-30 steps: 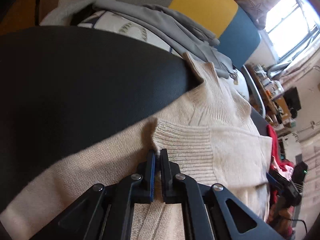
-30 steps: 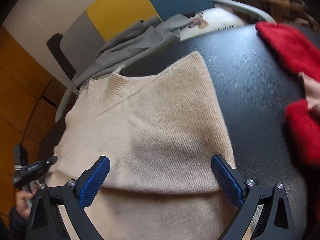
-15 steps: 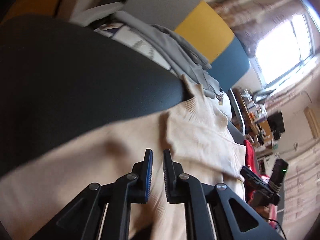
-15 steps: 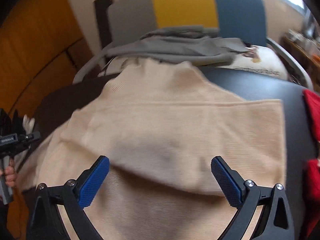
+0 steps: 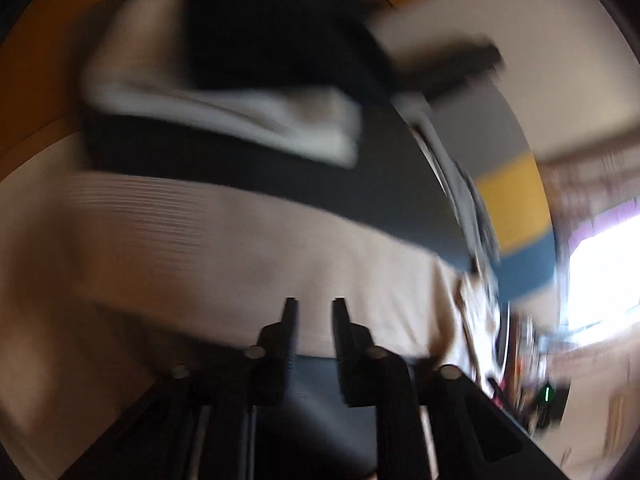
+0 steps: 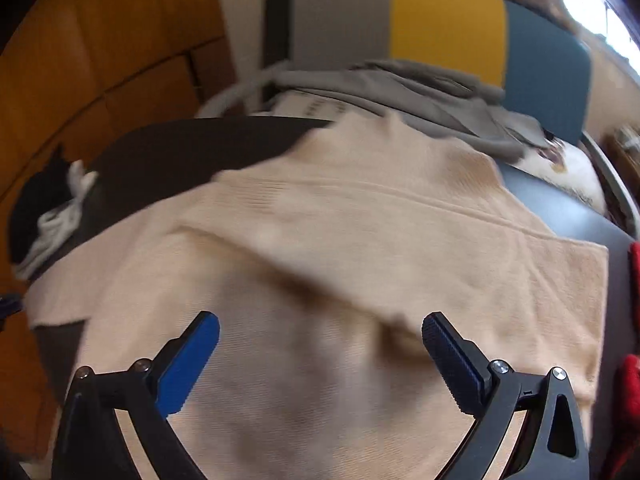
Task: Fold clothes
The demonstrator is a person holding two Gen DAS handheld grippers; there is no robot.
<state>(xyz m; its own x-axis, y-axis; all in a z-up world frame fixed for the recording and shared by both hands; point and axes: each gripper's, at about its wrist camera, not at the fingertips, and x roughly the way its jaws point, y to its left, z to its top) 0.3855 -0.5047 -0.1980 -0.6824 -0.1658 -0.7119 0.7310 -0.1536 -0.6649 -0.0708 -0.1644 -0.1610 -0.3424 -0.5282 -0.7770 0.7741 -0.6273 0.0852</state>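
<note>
Cream knit sweater (image 6: 360, 248) lies flat — sleeves folded in, collar farthest away.

Dark table (image 6: 192, 148), beige sweater (image 6: 360, 260) spread flat on it

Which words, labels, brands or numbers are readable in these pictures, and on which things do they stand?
None can be read.
White printed cushion behind the beige sweater: dark marks, too small and blurred to read.
Left wrist view: motion blur, no text legible.
</note>
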